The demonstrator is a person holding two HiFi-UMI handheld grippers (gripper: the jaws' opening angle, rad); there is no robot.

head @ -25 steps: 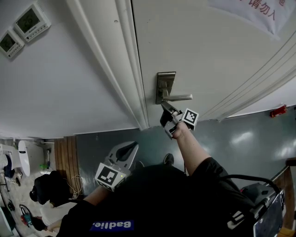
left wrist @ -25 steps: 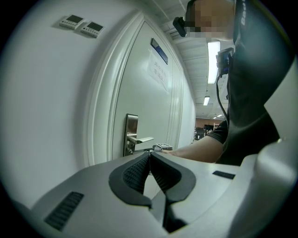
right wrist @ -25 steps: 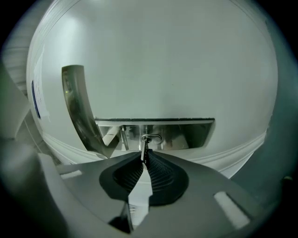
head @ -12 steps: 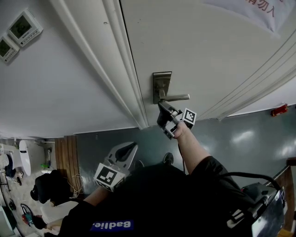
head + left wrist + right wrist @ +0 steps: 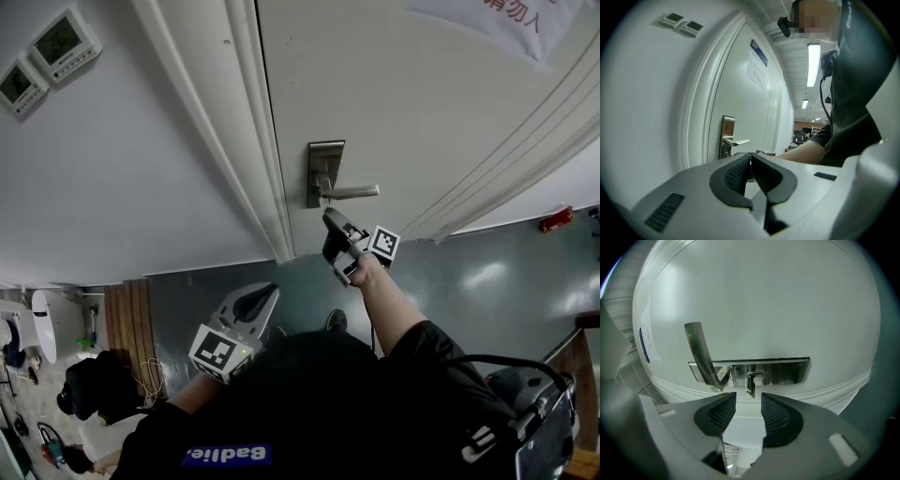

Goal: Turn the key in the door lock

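A steel lock plate (image 5: 323, 173) with a lever handle (image 5: 352, 192) sits on the white door. In the right gripper view a small key (image 5: 750, 384) sticks out of the lock plate (image 5: 783, 371), beside the handle (image 5: 701, 355). My right gripper (image 5: 748, 401) points at it and its jaws are opening; the key stands just beyond the tips, and the pads do not touch it. In the head view the right gripper (image 5: 330, 217) is just below the plate. My left gripper (image 5: 258, 298) hangs back near my body, shut on nothing, its pads together (image 5: 750, 161).
The door frame moulding (image 5: 244, 141) runs left of the lock. Two wall control panels (image 5: 61, 42) sit at the upper left. A paper notice (image 5: 506, 23) is on the door. A black bag (image 5: 94, 394) and a red item (image 5: 555, 223) lie on the floor.
The right gripper's tips now stand slightly off the lock plate, where they were against it before. The left gripper has not moved.
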